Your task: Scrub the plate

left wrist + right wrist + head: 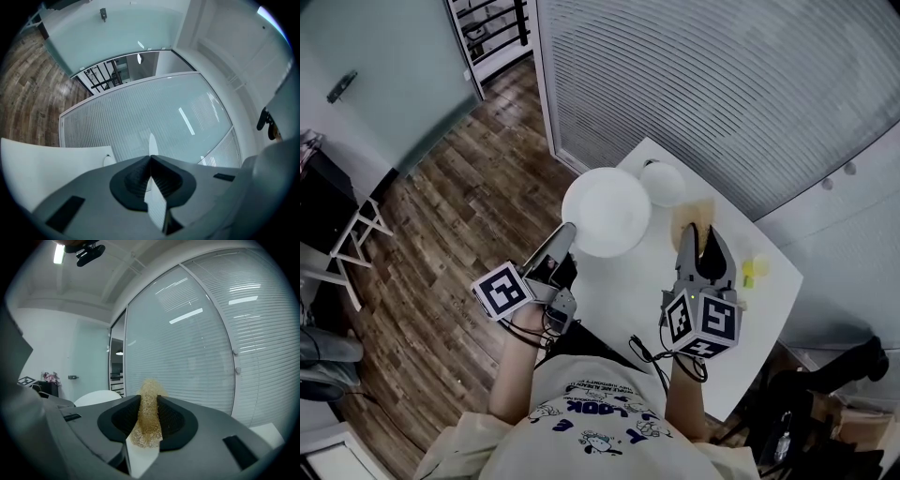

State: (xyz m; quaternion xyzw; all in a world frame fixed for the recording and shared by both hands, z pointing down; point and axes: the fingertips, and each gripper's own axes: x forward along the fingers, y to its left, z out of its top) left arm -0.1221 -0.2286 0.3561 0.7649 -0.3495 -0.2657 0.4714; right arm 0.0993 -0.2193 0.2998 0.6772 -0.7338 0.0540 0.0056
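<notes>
The white table [769, 300] is standing beside slatted blinds. The plate [606, 211] is hanging over the table's left edge, and the left gripper [565, 234] is clamping its rim. A bowl [662, 183] is sitting just beyond the plate. The right gripper [703, 239] is squeezing a tan scrubber [147, 418] just right of the plate. A small yellow thing [754, 272] is lying nearby.

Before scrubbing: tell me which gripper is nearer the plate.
Left. The left gripper clamps the plate by its rim; the right gripper, holding a scrubber, is apart, to its right.

Cool, even indoor light; fisheye-warped gripper views.
</notes>
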